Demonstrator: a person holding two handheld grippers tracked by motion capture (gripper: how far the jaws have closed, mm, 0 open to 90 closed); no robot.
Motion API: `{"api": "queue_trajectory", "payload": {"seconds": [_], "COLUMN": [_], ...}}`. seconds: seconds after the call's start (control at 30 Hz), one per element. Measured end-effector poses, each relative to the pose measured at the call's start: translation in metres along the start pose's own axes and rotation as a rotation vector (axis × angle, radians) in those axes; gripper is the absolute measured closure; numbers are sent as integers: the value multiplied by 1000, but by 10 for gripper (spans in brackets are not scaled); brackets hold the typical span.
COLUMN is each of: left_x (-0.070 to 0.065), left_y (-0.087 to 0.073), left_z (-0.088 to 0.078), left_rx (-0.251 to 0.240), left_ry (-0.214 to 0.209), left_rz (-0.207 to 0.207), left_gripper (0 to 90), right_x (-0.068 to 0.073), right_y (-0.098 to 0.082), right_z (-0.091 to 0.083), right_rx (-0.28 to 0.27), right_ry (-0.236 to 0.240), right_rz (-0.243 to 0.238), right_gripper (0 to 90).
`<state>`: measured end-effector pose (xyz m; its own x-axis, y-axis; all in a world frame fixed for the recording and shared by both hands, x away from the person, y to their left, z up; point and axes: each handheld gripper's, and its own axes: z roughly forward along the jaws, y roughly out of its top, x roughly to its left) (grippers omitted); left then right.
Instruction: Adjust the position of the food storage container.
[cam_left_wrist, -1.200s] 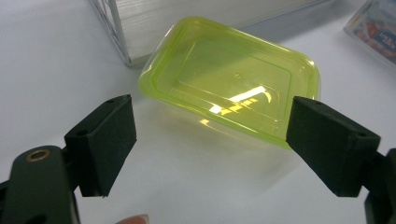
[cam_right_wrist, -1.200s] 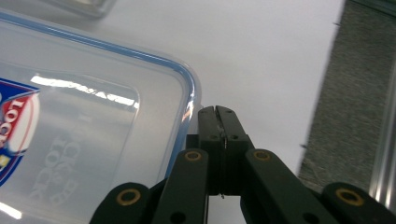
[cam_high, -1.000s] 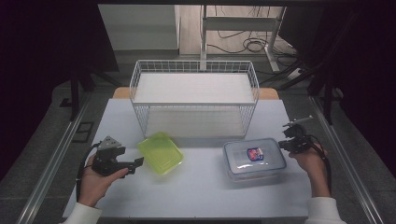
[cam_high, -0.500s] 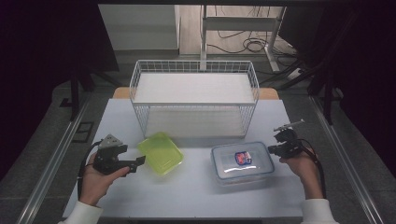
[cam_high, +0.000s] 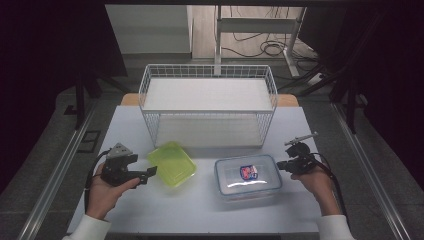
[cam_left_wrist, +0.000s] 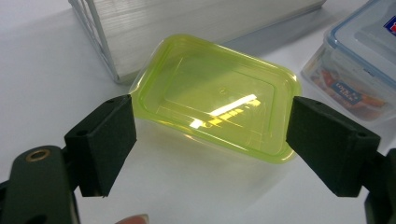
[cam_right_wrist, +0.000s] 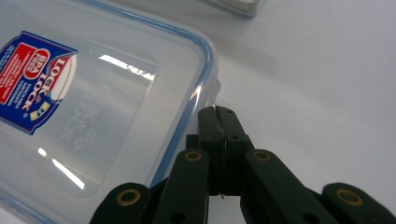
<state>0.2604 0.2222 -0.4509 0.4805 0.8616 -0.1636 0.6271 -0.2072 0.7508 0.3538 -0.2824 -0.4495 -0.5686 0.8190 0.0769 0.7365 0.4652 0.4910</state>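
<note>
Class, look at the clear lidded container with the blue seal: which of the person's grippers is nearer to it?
Right. The right gripper, jaws shut, sits at the clear container's right edge. The left gripper is farther off, open beside the green container, which lies between them.

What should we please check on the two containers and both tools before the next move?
1. Left tool open, jaws either side of the green container: ok.
2. Pads touching the green container: not ok, apart.
3. Right tool shut, tip at the clear lidded container's edge: ok.
4. Right tool gripping the container's side flap: cannot tell.
5. Clear container's lid seated: ok.
6. Wire basket has bare room inside: ok.
</note>
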Motion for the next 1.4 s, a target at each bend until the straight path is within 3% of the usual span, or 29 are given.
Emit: {"api": "queue_trajectory", "payload": {"seconds": [0.27, 0.4, 0.53, 0.67, 0.9, 1.0, 1.4], "left_x": [-1, -1, -1, -3, -3, -2, -6], "left_y": [1, 1, 3, 4, 4, 3, 3], "left_z": [0, 0, -2, -3, -2, -1, 0], "left_rx": [-2, -4, -14, -18, -17, -15, -10], "left_ry": [-7, -12, -13, -16, -17, -18, -29], "left_rz": [4, 5, 8, 13, 6, 5, 14], "left_gripper": [157, 157, 157, 157, 157, 157, 156], "right_x": [7, 6, 3, 13, 15, 22, 40], "right_y": [-3, -16, -33, -39, -43, -46, -55], "right_z": [0, -9, -13, -6, -8, -10, -10], "right_rx": [-6, -6, -32, -41, -36, -44, -23], "right_ry": [47, 3, 30, 44, 42, 73, 103], "right_rz": [-2, 4, 10, -39, -40, -44, -61], "right_gripper": [893, 893, 893, 893, 894, 893, 893]}}
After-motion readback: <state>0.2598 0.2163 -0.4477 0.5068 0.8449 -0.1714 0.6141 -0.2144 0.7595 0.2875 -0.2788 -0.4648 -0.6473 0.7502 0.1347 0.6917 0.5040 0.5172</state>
